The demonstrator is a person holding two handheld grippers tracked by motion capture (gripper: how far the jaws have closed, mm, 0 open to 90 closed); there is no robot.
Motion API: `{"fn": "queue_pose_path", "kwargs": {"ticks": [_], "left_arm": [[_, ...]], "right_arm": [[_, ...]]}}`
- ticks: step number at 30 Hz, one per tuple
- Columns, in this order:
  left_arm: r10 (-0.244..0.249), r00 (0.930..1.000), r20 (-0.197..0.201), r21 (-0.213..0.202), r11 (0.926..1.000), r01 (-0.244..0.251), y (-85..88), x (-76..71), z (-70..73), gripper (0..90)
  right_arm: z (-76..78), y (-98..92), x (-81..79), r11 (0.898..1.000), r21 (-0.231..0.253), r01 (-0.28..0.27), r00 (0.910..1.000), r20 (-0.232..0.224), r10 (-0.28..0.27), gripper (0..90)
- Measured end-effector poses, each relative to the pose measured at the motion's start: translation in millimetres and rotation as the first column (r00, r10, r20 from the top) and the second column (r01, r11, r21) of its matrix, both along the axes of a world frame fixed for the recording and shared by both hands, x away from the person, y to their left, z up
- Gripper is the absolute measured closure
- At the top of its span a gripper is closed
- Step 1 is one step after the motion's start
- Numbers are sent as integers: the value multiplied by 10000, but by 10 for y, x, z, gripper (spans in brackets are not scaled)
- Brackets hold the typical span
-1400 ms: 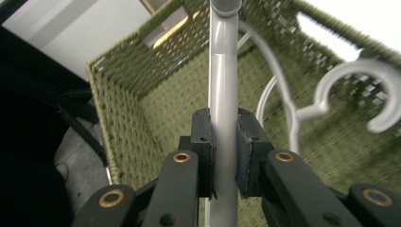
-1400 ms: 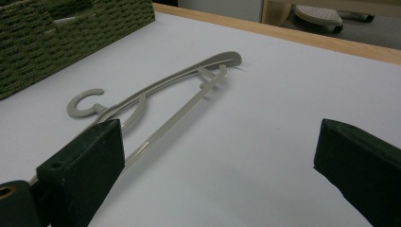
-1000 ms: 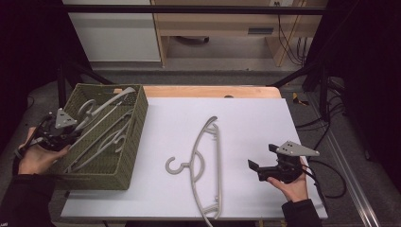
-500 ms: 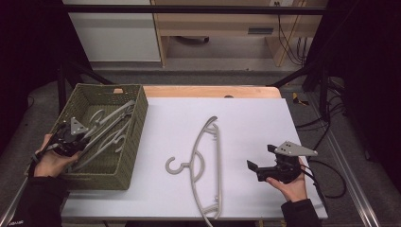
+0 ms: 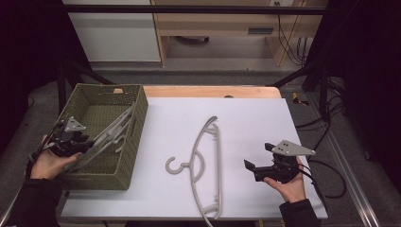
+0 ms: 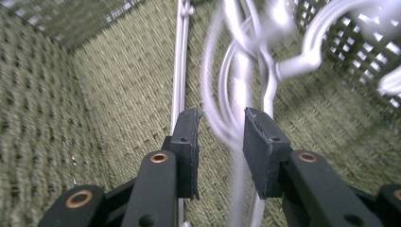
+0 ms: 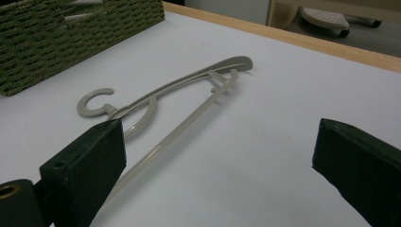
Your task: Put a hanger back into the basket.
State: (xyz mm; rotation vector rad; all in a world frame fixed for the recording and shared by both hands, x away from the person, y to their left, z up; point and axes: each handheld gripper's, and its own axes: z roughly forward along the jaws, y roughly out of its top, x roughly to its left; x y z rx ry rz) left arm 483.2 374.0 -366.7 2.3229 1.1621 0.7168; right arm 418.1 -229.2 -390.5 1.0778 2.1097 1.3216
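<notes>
Left claw (image 6: 220,137) sits in the green basket (image 5: 137,142), jaws just easing apart around a white hanger (image 6: 236,94) that could snag its tangled neighbours on the wall. Right claw (image 5: 257,158) hovers spread and empty near the counter (image 5: 246,113) edge; the grey hanger (image 5: 205,165) overhangs the front.

The high view looks down on the bench (image 5: 246,123); each gripper view looks closely past its own jaws, sharing basket (image 5: 101,101) and hanger (image 7: 189,94).

Left hand-held gripper (image 5: 71,139) just opening; right hand-held gripper (image 5: 257,165) wide open.
</notes>
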Motion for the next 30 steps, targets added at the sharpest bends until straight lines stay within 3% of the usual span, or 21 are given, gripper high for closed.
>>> {"fn": "queue_pose_path", "kwargs": {"ticks": [5, 8, 11, 13, 17, 18, 19, 20, 22, 27, 30], "left_arm": [[-256, 9982, 536, -635, 9976, 290, -60, -130, 93, 553], [-638, 9916, 1127, -1676, 9824, 822, -127, -284, 160, 487], [-778, 9825, 1690, -2395, 9638, 1175, -213, -399, 188, 424], [-905, 9763, 1967, -2866, 9470, 1455, -281, -468, 209, 381], [-1066, 9636, 2452, -3875, 9003, 1982, -435, -573, 236, 309], [-1066, 9636, 2452, -3875, 9003, 1982, -435, -573, 236, 296], [-1196, 9556, 2693, -4195, 8786, 2282, -531, -622, 234, 280], [-1269, 9516, 2798, -4290, 8702, 2422, -595, -649, 227, 264], [-1430, 9464, 2896, -4369, 8600, 2636, -685, -681, 208, 230], [-1575, 9371, 3115, -4405, 8499, 2893, -893, -737, 125, 158], [-1714, 9368, 3051, -4444, 8444, 2993, -980, -745, 53, 133]], "right_arm": [[50, 22, -14, 9999, 115, -62, 9999, 150, 60, 40], [76, 29, -25, 9996, 284, 51, 9999, 111, -54, 35], [93, 32, -18, 9988, 479, 93, 9999, 91, -98, 33], [106, 43, -18, 9987, 503, 108, 9999, 72, -112, 34], [143, 93, -26, 9987, 508, 60, 10000, 59, -64, 33], [143, 93, -26, 9987, 508, 60, 10000, 59, -64, 33], [165, 123, -28, 9990, 444, 15, 10000, 65, -18, 33], [176, 141, -28, 9991, 429, 4, 10000, 86, -8, 35], [199, 175, -27, 9994, 354, 4, 10000, 74, -7, 38], [238, 271, -8, 10000, 79, -38, 10000, 22, 38, 40], [247, 328, 10, 10000, 67, -26, 10000, -14, 26, 44]]}}
